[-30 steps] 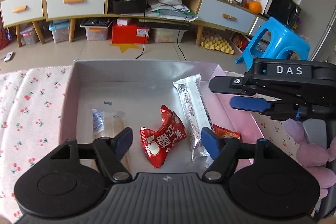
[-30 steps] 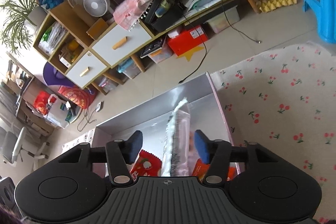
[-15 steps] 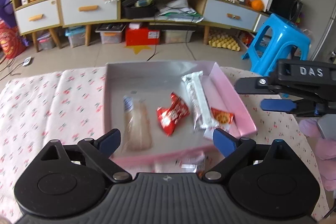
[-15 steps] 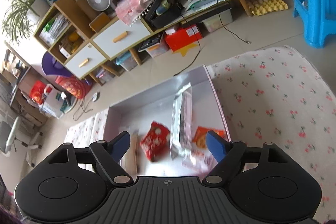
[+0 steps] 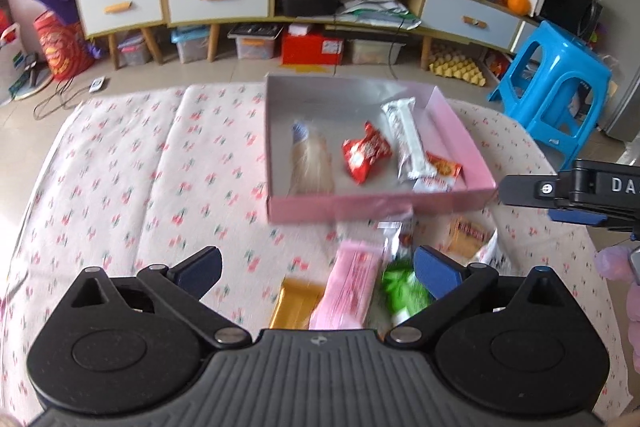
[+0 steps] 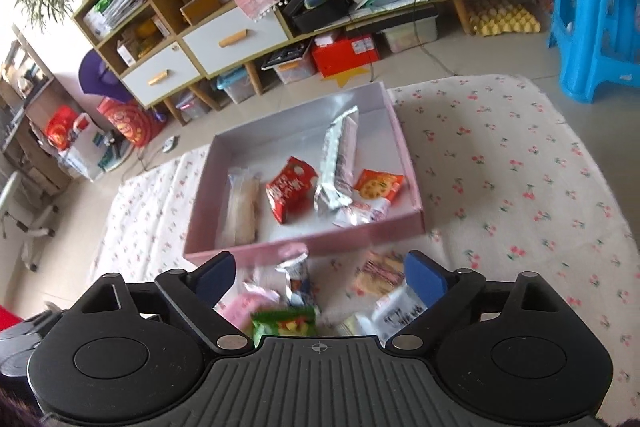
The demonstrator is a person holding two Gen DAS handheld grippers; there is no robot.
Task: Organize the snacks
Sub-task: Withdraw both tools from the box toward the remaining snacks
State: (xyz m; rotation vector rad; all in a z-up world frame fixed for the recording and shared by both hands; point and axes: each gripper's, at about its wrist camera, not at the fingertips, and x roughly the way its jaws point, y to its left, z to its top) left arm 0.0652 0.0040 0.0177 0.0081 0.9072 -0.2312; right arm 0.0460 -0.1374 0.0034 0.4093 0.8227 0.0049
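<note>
A pink box (image 5: 380,207) sits on the cherry-print cloth. It holds a pale clear-wrapped snack (image 5: 310,167), a red packet (image 5: 365,153), a long silver packet (image 5: 408,143) and an orange biscuit packet (image 5: 442,167). In front of the box lie loose snacks: a pink packet (image 5: 352,287), a gold one (image 5: 296,301), a green one (image 5: 404,293) and a biscuit pack (image 5: 466,235). My left gripper (image 5: 316,261) hovers above these, jaws opening wide with nothing between them. My right gripper (image 6: 320,267) hangs over the green packet (image 6: 284,321), jaws also opening and holding nothing.
The right gripper (image 5: 552,201) shows at the left wrist view's right edge, held by a gloved hand (image 5: 624,267). A blue stool (image 5: 556,95) stands beyond the table's right corner. Cabinets and storage boxes line the far wall. Bare cloth (image 5: 140,187) stretches left of the box.
Both grippers have drawn back and up from inside the box, and their jaws have spread wider. The loose snacks in front of the box have come into view.
</note>
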